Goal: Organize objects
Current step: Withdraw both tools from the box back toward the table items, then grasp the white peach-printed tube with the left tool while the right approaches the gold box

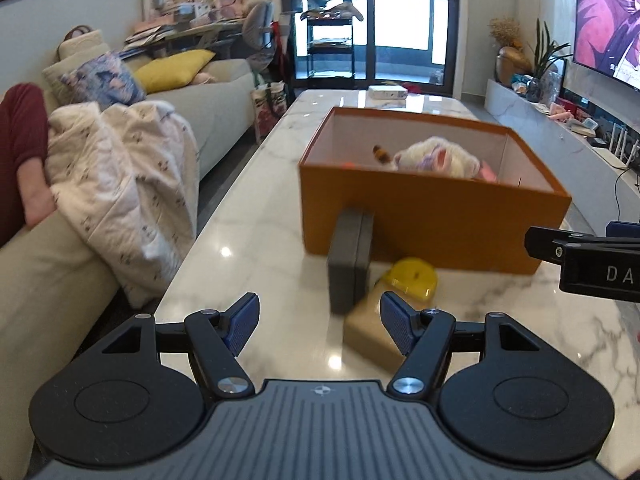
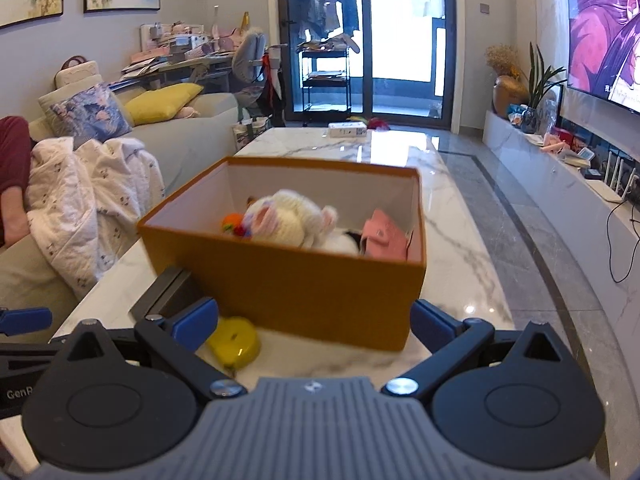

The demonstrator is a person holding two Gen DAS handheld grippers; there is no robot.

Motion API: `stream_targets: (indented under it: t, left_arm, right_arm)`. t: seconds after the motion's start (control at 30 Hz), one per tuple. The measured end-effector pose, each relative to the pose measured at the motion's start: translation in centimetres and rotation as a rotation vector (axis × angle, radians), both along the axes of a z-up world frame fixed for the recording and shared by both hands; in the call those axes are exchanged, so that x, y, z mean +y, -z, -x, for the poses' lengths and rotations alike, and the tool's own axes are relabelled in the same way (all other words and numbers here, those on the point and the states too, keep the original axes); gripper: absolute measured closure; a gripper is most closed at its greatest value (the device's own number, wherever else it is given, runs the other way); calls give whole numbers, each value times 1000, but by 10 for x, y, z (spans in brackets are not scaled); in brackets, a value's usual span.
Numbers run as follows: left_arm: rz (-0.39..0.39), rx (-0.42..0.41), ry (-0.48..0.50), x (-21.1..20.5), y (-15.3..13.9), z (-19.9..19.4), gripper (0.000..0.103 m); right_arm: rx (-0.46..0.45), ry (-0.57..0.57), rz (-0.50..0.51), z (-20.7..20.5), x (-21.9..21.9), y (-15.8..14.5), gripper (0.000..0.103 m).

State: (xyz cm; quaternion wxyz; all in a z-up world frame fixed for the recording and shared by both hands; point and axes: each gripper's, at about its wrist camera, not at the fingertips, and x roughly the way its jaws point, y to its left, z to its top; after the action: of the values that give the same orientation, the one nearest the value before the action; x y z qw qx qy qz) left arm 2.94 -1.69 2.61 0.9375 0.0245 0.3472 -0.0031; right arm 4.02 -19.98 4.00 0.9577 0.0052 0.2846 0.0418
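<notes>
Both grippers, left (image 1: pixel 318 322) and right (image 2: pixel 314 320), gape wide, holding nothing. Dark case (image 1: pixel 350 258) at frame centre stands on end, long axis near-vertical, leaning against orange box (image 1: pixel 424 224).

One orange box (image 2: pixel 304 280). Inside: one white plush toy (image 2: pixel 288 216), one pink pouch (image 2: pixel 386 240), one small orange toy (image 2: pixel 232 225). Beside the box: one dark grey case (image 1: pixel 350 260), one yellow tape measure (image 1: pixel 412 278), one tan block (image 1: pixel 370 332).
</notes>
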Motion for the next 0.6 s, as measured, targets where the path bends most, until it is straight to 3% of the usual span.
stream_targets:
  t: [0.3, 0.43, 0.6]
  left_arm:
    - [39, 106, -116, 22, 30, 49, 24]
    - [9, 119, -148, 21, 41, 56, 24]
    - [49, 184, -177, 23, 62, 48, 24]
  right_arm:
    - [12, -48, 39, 30, 4, 11, 1]
    - [2, -47, 22, 35, -2, 6, 1]
    - [5, -56, 22, 38, -5, 7, 1]
